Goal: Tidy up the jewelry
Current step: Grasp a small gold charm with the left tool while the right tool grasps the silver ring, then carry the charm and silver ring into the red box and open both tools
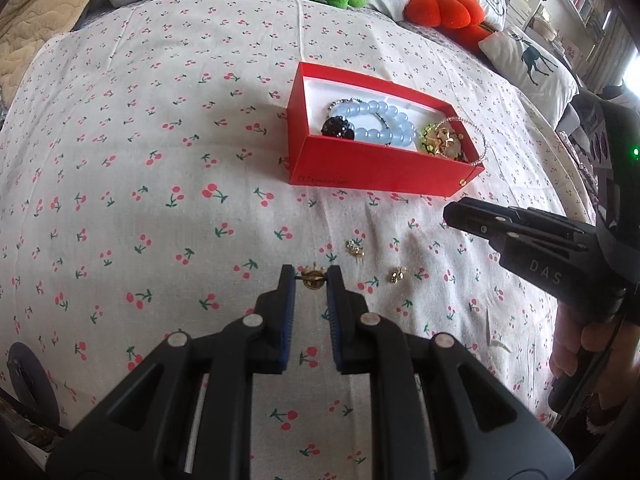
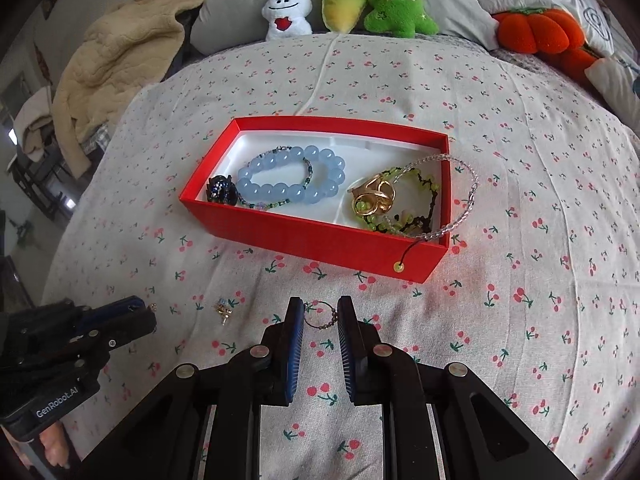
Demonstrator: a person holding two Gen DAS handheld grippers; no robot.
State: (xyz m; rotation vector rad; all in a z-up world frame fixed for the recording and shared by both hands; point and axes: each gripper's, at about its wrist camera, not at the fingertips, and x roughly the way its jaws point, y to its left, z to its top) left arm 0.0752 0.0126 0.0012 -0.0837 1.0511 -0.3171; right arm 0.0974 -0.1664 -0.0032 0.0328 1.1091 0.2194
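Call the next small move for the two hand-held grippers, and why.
Probably carry both pieces forward over the red box and let go. The left hand-held gripper pinches a small gold earring; the right hand-held gripper pinches a thin beaded ring. The box is open, just ahead, already holding bracelets. Two earrings lie on the bedspread.

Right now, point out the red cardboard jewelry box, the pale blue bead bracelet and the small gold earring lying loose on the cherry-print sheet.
Red cardboard jewelry box (image 2: 304, 236): right wrist view, near wall.
Pale blue bead bracelet (image 2: 280, 191): right wrist view, front bead.
Small gold earring (image 1: 397, 275): left wrist view, its body.
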